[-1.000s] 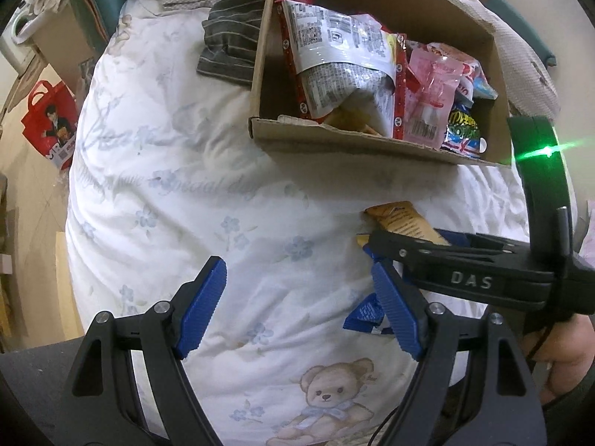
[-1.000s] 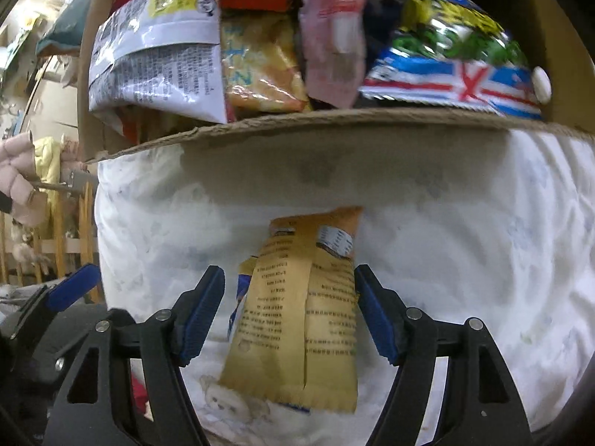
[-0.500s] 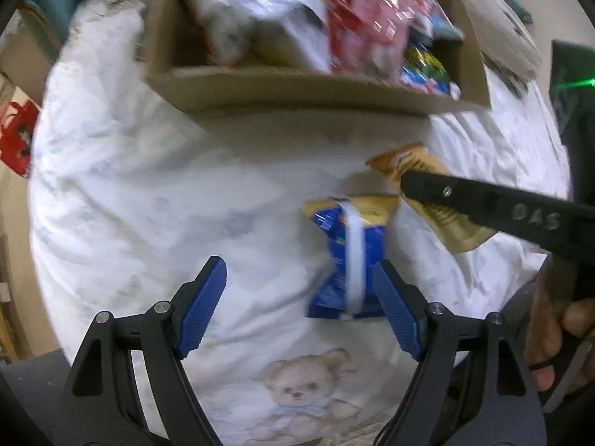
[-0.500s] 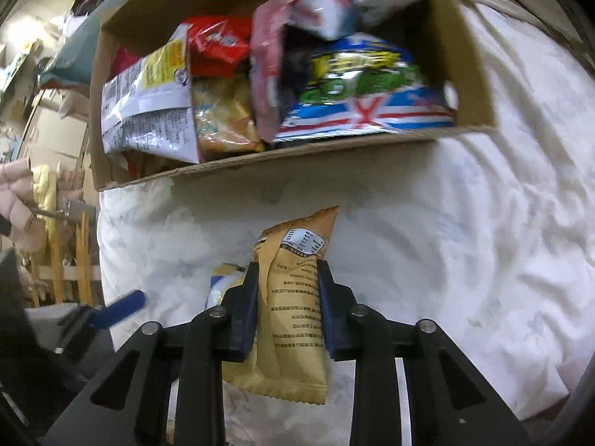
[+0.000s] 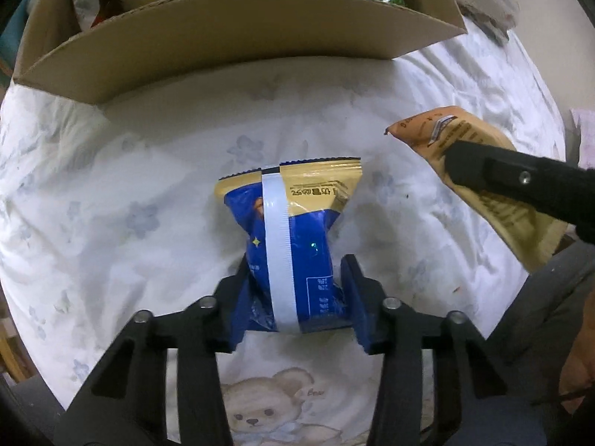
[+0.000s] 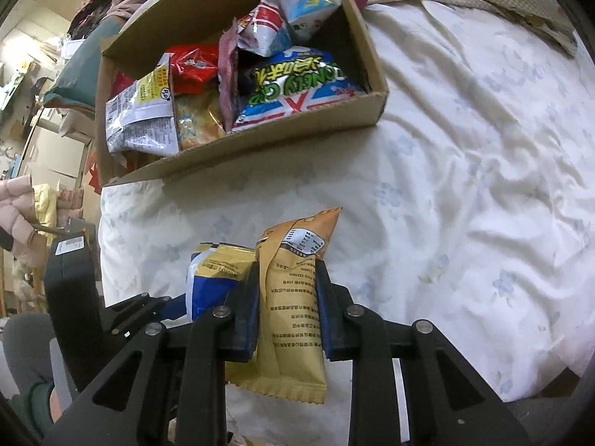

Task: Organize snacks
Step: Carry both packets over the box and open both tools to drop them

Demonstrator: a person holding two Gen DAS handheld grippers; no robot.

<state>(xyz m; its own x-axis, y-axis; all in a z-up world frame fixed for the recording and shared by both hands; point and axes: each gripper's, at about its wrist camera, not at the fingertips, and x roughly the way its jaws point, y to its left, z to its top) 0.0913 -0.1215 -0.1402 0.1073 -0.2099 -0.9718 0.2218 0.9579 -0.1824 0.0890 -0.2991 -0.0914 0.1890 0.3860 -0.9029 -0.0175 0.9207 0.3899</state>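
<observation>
A blue and gold snack packet (image 5: 293, 223) with a white seam strip lies on the white quilt. My left gripper (image 5: 296, 264) is closing on its lower half, and the blue pads pinch it in at the sides. A tan snack packet (image 6: 297, 245) hangs lifted off the quilt in my right gripper (image 6: 287, 271), whose jaws are still closing on its middle. In the left wrist view that tan packet (image 5: 494, 200) shows at the right under a black finger (image 5: 520, 182). The cardboard box (image 6: 260, 141) stands just beyond both, holding several snack bags.
The box's near wall (image 5: 238, 26) rises close ahead of the blue packet. The flowered quilt (image 6: 483, 186) stretches away to the right of the box. A teddy bear print (image 5: 260, 405) sits near the bed's front edge. Room clutter (image 6: 37, 111) lies past the bed's left side.
My left gripper dropped over the blue packet and closed on it. My right gripper closed on the tan packet and lifted it off the quilt, showing more of the box.
</observation>
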